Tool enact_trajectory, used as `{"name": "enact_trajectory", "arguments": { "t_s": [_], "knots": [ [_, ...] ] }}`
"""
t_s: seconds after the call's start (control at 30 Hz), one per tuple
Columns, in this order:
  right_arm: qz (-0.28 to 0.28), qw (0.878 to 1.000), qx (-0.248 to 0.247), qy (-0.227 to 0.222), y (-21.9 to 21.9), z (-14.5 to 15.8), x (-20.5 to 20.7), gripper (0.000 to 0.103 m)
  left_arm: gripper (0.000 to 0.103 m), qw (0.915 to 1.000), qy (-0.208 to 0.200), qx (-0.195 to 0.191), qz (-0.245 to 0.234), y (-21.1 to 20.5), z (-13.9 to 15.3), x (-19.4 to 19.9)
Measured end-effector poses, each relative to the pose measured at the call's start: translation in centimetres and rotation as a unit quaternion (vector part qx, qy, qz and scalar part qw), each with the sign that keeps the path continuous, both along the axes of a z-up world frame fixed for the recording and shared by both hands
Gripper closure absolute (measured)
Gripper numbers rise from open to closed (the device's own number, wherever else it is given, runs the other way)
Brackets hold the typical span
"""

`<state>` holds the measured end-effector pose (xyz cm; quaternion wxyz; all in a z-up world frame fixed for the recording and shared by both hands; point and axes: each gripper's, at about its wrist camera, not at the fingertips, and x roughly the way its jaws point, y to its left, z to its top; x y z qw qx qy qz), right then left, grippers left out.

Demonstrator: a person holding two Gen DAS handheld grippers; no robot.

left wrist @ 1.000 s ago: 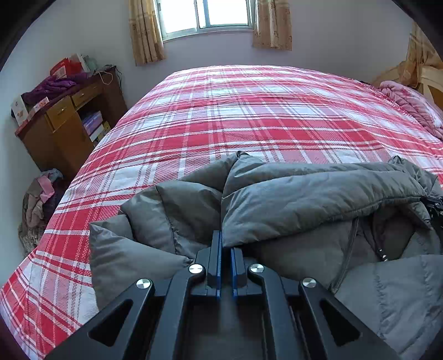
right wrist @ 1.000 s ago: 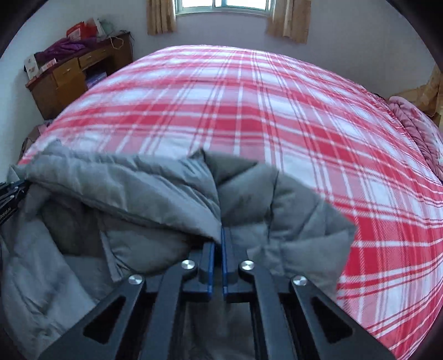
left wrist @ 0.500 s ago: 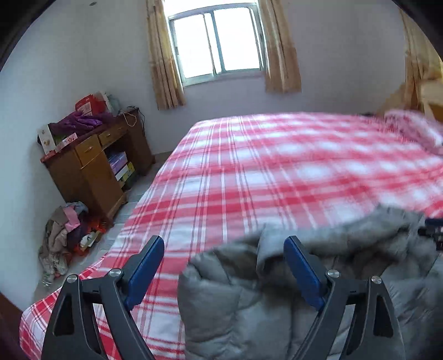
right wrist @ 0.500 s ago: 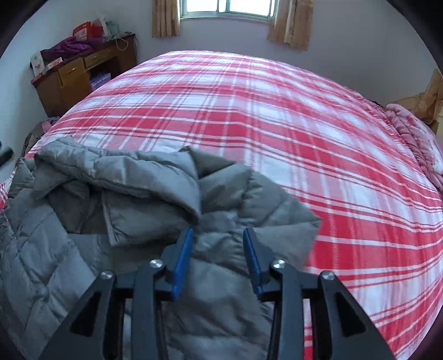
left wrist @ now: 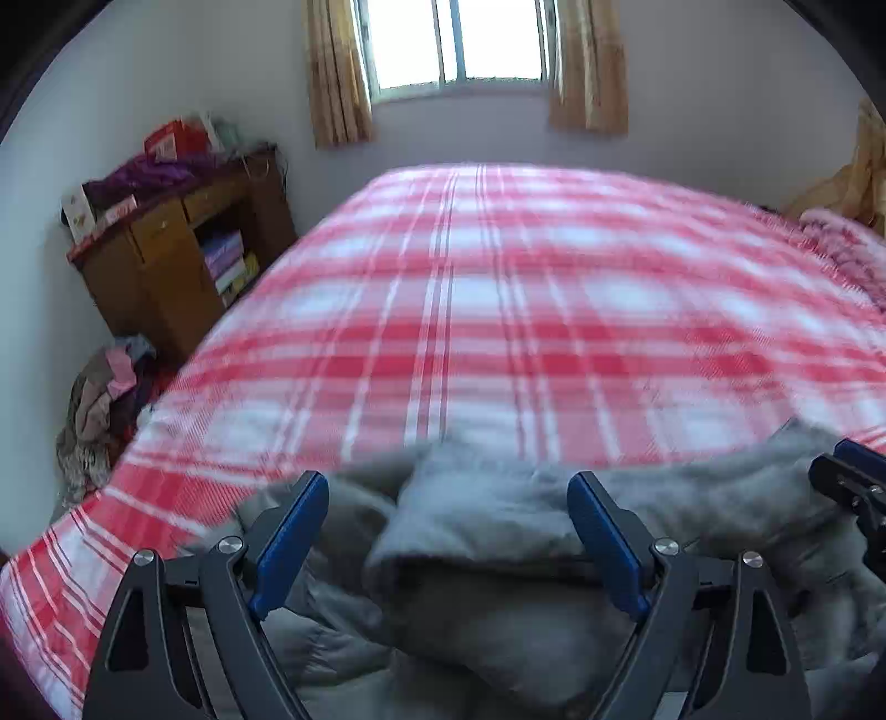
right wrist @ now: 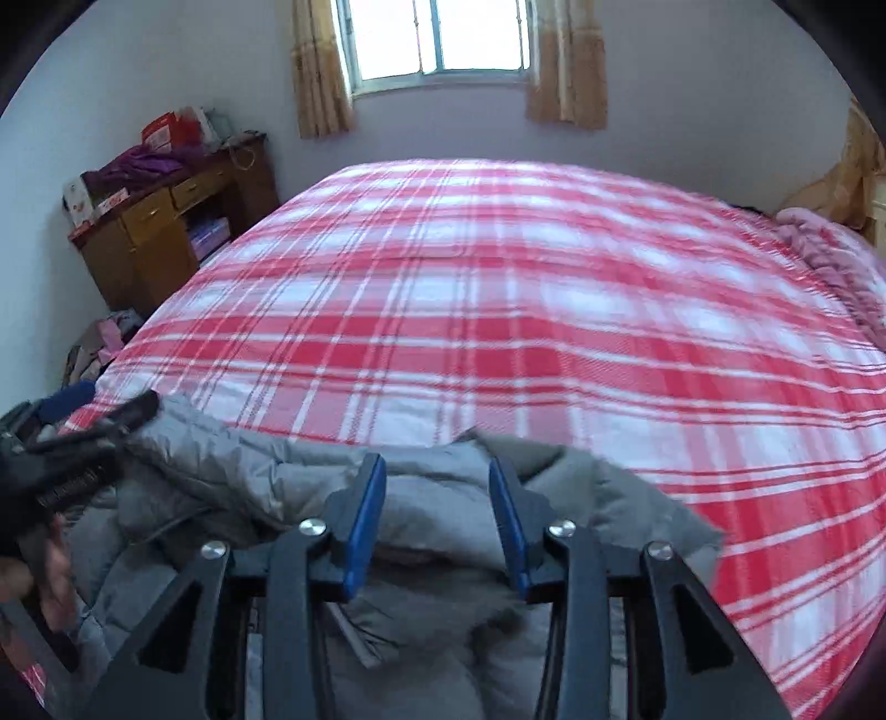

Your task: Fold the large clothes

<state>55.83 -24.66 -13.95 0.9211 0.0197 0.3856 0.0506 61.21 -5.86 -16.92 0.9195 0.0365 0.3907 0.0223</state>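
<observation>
A grey padded jacket lies bunched at the near edge of the bed with the red and white checked cover. It also shows in the right wrist view. My left gripper is wide open above the jacket's folded edge and holds nothing. My right gripper is open over the jacket's right part and is empty too. The right gripper's tip shows at the right edge of the left wrist view. The left gripper shows at the left edge of the right wrist view.
A wooden desk with clutter stands at the left wall, with a heap of clothes on the floor in front of it. A pink blanket lies at the bed's far right. A curtained window is behind the bed.
Both grippers were shut on the jacket a second ago. They have let go, opened and pulled back and up. The jacket has dropped onto the bed.
</observation>
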Motion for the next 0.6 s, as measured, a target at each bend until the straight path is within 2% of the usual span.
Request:
{"name": "enact_trajectory", "arguments": {
  "t_s": [0.13, 0.23, 0.6],
  "knots": [
    [0.009, 1.000, 0.015, 0.022, 0.0, -3.1, -0.1, 0.061, 0.014, 0.9990, 0.026, -0.033, 0.012, 1.1, -2.5, 0.4],
    [0.011, 0.999, 0.021, 0.023, -0.4, -4.3, -0.2, 0.061, 0.013, 0.9992, 0.021, -0.029, 0.015, 1.0, -3.1, 0.5],
    [0.013, 0.999, 0.023, 0.031, -0.3, -6.1, 0.2, 0.062, 0.012, 0.9984, 0.033, -0.043, 0.016, 1.3, -4.5, 1.0]
  ]
}}
